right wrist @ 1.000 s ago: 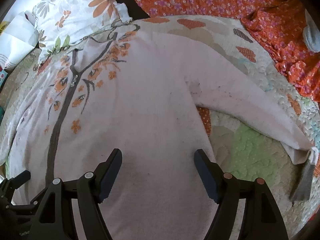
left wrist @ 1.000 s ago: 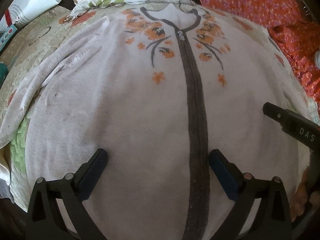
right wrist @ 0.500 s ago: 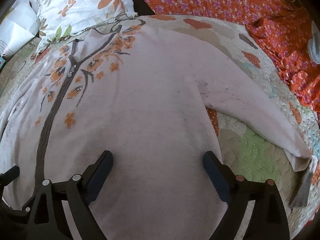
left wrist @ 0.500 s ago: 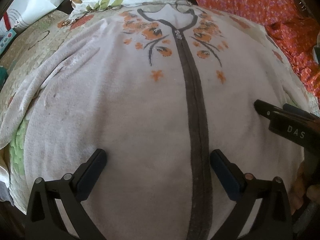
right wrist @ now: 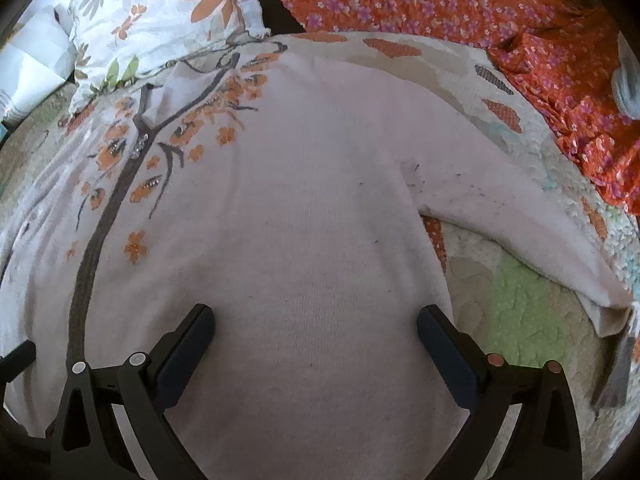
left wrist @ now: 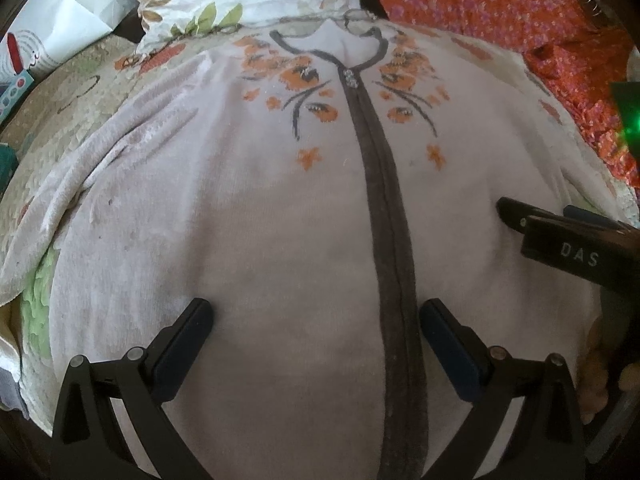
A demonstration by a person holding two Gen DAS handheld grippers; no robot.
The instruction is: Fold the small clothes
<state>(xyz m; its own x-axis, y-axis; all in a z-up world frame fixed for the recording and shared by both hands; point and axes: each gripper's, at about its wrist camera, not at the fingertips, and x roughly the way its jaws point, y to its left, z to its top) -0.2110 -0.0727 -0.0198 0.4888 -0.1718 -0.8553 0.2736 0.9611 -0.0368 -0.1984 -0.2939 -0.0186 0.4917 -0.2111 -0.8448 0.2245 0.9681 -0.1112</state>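
Note:
A small pale pink zip cardigan (left wrist: 248, 220) with orange flowers and a dark centre band lies flat, front up, on a quilted bedspread. It also shows in the right wrist view (right wrist: 304, 208), with its right sleeve (right wrist: 520, 220) stretched out to the right. My left gripper (left wrist: 316, 320) is open and empty over the lower front, its jaws either side of the dark band. My right gripper (right wrist: 316, 324) is open and empty over the lower right of the body. Its body shows at the right edge of the left wrist view (left wrist: 568, 240).
The quilted bedspread (right wrist: 520, 304) lies under the cardigan. A floral pillow (right wrist: 160, 24) sits behind the collar. Orange flowered cloth (right wrist: 460, 4) lies at the back right. White paper (left wrist: 68, 20) lies at the far left.
Both grippers have drawn back a little toward the hem. The right gripper's jaws have opened wider.

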